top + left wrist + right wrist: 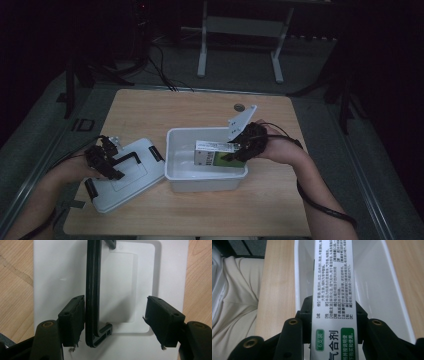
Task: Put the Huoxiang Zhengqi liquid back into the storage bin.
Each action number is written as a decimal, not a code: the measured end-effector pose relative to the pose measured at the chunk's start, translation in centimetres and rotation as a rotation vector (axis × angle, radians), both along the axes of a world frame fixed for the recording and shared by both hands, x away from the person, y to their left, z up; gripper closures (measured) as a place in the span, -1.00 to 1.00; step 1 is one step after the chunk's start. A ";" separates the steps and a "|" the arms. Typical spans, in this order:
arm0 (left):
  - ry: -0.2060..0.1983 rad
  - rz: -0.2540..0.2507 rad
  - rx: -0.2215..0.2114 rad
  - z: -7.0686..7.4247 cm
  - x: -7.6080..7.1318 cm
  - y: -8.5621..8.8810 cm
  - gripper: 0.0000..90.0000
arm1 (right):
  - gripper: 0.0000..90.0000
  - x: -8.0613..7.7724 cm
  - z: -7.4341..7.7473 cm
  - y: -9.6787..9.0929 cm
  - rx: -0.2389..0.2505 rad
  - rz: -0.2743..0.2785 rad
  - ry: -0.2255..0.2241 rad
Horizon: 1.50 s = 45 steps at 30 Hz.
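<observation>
Your right gripper (239, 151) is clamped on a printed carton (334, 290), one jaw pressed against each long side, and it holds that carton inside the white bin (176, 165) near the middle of the surface (200, 107). In the right gripper view the carton's white face carries dense columns of small Chinese print, most of it too fine to read. Nearer the jaws a green-outlined oval reads "6支装", beside it sit large dark characters ending in "合剂", and a solid green block holds white characters that are cut off at the bottom edge. From the high view the carton looks grey and green, its far end lying against the bin's floor, though the dim light blurs the detail.

Your left gripper (115, 317) stands open over the white lid (57, 270), which lies flat on the surface just left of the bin. One pad (72, 320) touches the lid's black handle (93, 290); the other pad stands well clear of it. The handle's upper end runs out of the frame. A black latch (156, 152) shows at the lid's edge nearest the bin.
</observation>
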State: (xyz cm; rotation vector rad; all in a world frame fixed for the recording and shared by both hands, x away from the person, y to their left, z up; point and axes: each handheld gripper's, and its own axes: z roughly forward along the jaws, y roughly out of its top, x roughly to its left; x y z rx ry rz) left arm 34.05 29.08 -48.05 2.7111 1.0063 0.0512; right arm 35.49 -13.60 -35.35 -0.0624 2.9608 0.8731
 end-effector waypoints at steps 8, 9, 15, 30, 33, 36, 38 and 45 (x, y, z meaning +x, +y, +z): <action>-0.004 -0.006 -0.011 0.1 -0.1 0.0 -0.27 | 0.43 0.7 -2.0 1.0 -0.027 0.004 0.018; -0.003 -0.007 -0.011 0.1 -0.1 0.0 -0.27 | 0.43 0.7 -2.3 1.1 -0.033 0.013 0.026; -0.002 -0.003 -0.002 0.1 0.0 0.2 -0.27 | 0.43 0.8 -3.6 1.4 -0.040 0.019 0.052; 0.003 -0.004 0.007 -0.2 0.0 0.2 -0.27 | 0.42 1.6 -7.5 2.5 -0.087 0.017 0.104; 0.001 -0.003 0.003 -0.2 0.0 0.3 -0.27 | 0.42 1.5 -8.0 2.8 -0.098 0.022 0.113; 0.001 0.000 0.002 -0.2 0.0 0.3 -0.27 | 0.43 1.5 -8.4 3.0 -0.110 0.025 0.114; 0.004 0.000 0.004 -0.3 -0.1 0.3 -0.27 | 0.42 1.5 -8.9 3.3 -0.131 0.029 0.118; 0.006 -0.001 0.003 -0.5 -0.1 0.4 -0.27 | 0.42 1.5 -9.7 3.8 -0.192 0.023 0.110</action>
